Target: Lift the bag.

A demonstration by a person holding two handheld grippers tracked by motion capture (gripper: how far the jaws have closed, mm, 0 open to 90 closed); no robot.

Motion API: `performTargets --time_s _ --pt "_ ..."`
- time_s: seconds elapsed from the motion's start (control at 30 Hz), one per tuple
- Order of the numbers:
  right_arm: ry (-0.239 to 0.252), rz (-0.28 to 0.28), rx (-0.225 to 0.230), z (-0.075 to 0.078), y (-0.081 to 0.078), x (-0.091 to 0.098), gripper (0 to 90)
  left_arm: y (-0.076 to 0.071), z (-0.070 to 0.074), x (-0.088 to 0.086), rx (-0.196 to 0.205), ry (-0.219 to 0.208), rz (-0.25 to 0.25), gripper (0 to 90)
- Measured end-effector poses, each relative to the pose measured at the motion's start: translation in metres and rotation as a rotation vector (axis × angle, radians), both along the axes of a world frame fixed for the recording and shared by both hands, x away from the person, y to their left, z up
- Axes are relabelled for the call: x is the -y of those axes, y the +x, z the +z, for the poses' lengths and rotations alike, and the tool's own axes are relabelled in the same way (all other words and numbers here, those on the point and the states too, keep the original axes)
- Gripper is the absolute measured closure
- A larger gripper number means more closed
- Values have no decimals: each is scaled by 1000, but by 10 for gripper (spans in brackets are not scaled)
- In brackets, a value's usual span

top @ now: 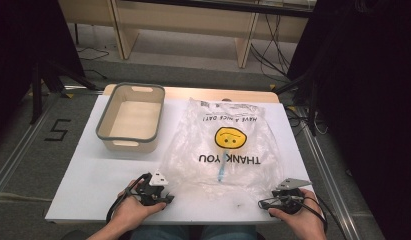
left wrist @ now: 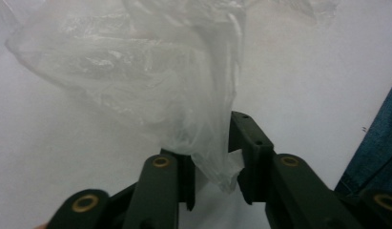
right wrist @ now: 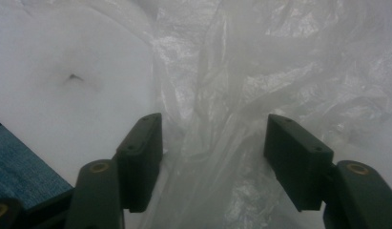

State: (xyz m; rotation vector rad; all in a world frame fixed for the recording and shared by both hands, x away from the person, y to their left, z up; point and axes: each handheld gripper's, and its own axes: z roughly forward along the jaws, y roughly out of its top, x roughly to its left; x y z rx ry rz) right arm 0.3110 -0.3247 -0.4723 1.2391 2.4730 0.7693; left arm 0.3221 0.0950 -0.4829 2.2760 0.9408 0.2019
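A clear plastic bag (top: 193,150) with a yellow smiley and "THANK YOU" print lies flat on the white table (top: 93,170). A small blue item (top: 221,173) shows through it near its front edge. At the bag's front left corner, my left gripper (top: 168,196) is open. In the left gripper view, a crumpled tip of the bag (left wrist: 136,81) hangs between the jaws of the left gripper (left wrist: 212,157), with a gap still showing. My right gripper (top: 265,202) is at the front right corner. In its own view the right gripper (right wrist: 215,143) stands wide open astride the bag (right wrist: 279,62).
A beige bin (top: 128,145) with a grey rim stands empty at the back left of the table. Bare table lies in front of the bin. Beyond the table are wooden furniture legs, cables and dark curtains. The person's blue trousers (right wrist: 22,167) are at the table's front edge.
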Motion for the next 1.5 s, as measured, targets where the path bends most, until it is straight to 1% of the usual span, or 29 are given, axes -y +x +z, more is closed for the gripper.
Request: performTargets --time_s 0.03,0.07,0.1,0.23,0.3,0.37,0.43,0.5,0.57,0.67,0.73,0.83,0.9,1.0,1.07,1.13,1.27,1.43,1.5 --pt "-4 3 3 0 0 0 426 1 0 0 5 15 -4 743" --pt "-6 6 3 0 0 1 446 2 0 1 5 12 2 764" --pt "-7 6 5 0 1 2 467 3 1 1 2 18 1 779" --pt "-15 3 10 1 1 5 565 4 0 1 15 30 4 854" --pt "-16 1 9 1 3 7 632 5 0 1 18 31 5 880" --pt "-18 -7 9 1 4 8 706 5 2 1 20 26 3 887" --pt "-8 -12 3 2 5 9 782 4 5 0 44 13 8 890" --pt "-3 -15 3 2 6 10 860 4 10 -1 84 0 17 892" --pt "0 -19 2 2 6 10 894 3 17 -4 127 -17 32 893" --pt "1 -31 17 6 6 10 900 3 22 -6 158 -36 51 894" --pt "7 -41 30 9 5 10 900 4 24 -9 169 -36 53 894" --pt "17 -48 57 13 5 11 900 5 28 -12 184 -45 65 894" --pt "23 -58 70 17 4 11 900 6 31 -14 199 -59 77 894" --pt "30 -67 102 23 3 10 900 7 37 -16 224 -71 90 894" --pt "31 -65 125 27 3 10 900 7 40 -18 236 -72 93 894" --pt "32 -67 137 30 3 10 900 7 43 -19 244 -78 98 894" --pt "39 -69 152 34 4 10 900 8 48 -21 269 -89 102 895" --pt "64 -90 155 37 6 13 900 5 57 -19 293 -109 86 895" --pt "72 -97 158 38 7 14 900 4 63 -17 309 -117 77 895"
